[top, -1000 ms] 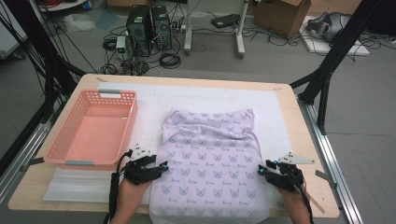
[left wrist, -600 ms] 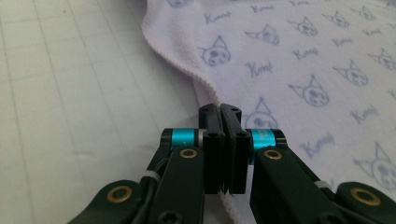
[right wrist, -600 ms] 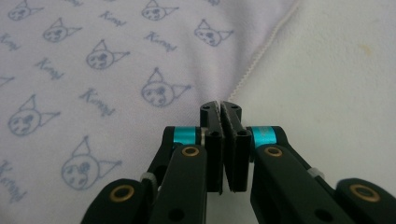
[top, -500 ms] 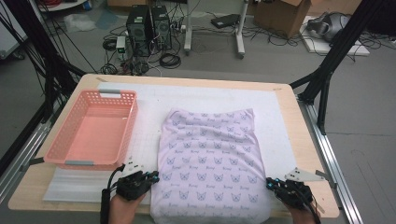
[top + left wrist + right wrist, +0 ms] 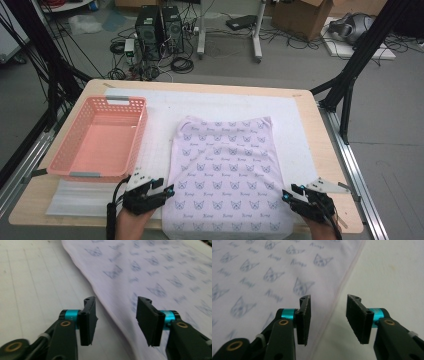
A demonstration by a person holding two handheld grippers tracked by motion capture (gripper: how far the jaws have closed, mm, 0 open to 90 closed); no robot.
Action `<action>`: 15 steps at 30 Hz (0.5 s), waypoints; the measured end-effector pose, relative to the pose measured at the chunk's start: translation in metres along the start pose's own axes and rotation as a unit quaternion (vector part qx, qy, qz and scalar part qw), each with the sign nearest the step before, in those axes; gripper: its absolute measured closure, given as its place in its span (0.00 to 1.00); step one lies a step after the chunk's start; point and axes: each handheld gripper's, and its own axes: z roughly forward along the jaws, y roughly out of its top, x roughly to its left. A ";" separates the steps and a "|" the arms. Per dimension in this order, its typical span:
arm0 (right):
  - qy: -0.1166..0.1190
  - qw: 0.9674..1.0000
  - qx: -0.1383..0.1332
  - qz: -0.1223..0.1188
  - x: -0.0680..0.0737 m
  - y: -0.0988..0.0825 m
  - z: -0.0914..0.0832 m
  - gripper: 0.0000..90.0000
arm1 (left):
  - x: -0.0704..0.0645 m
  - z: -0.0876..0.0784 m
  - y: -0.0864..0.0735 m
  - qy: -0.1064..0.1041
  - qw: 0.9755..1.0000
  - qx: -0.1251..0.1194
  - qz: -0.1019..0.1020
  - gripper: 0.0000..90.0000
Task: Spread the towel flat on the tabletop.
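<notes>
One garment [image 5: 227,175], pale lilac with a small butterfly print, lies flat on the white mat [image 5: 300,125], its long axis running from the near table edge toward the far side. Both grippers sit at its near corners: the left gripper [image 5: 167,192] at the near left edge, the right gripper [image 5: 289,195] at the near right edge, each about equally close to its own side. In the left gripper view the cloth's edge [image 5: 117,317] runs between the parted jaws; in the right gripper view the hem [image 5: 337,307] likewise lies in the gap. Both pairs of jaws have just been opening and clasp nothing. To the far left stands a pink basket [image 5: 65,155] on the wooden table [image 5: 330,150].
</notes>
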 end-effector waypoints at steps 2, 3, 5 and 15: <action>-0.007 1.000 0.005 -0.015 0.002 0.010 0.014 0.58 | 0.005 0.011 0.007 0.003 1.000 0.009 -0.005 0.51; -0.009 1.000 0.012 -0.021 0.003 0.014 0.019 0.59 | 0.007 0.019 0.011 0.006 1.000 0.023 -0.007 0.51; -0.017 0.999 0.033 -0.026 0.003 0.019 0.031 0.63 | 0.004 0.024 0.012 0.023 0.999 0.028 0.003 0.56; 0.022 0.998 0.040 -0.032 0.007 -0.004 -0.003 0.97 | -0.009 -0.014 -0.017 0.008 0.999 0.033 0.017 0.98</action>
